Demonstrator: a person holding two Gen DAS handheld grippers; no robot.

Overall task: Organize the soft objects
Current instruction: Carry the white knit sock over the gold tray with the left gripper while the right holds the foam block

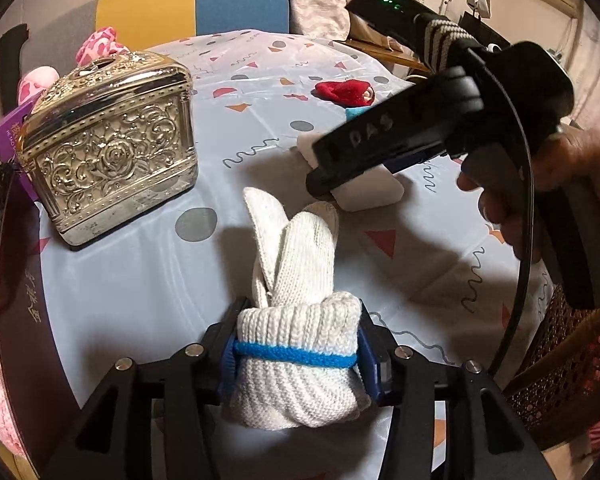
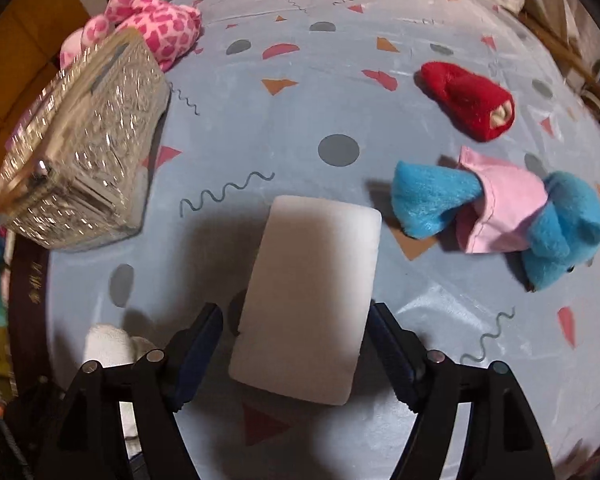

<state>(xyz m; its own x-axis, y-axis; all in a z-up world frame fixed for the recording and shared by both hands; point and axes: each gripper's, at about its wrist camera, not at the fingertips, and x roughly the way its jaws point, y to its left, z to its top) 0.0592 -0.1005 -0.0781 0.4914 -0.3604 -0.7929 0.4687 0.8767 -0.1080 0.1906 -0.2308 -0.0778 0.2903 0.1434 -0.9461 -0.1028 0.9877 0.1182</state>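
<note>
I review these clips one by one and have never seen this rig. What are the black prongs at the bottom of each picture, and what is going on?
No robot: a person holds two hand grippers, each with a fisheye camera looking along its jaws. The left gripper is shut on a white knitted glove with a blue band. The right gripper is open, its jaws either side of a white foam block lying on the patterned tablecloth. Also there: an ornate silver metal box, a red plush toy and a blue plush toy with pink cloth.
</note>
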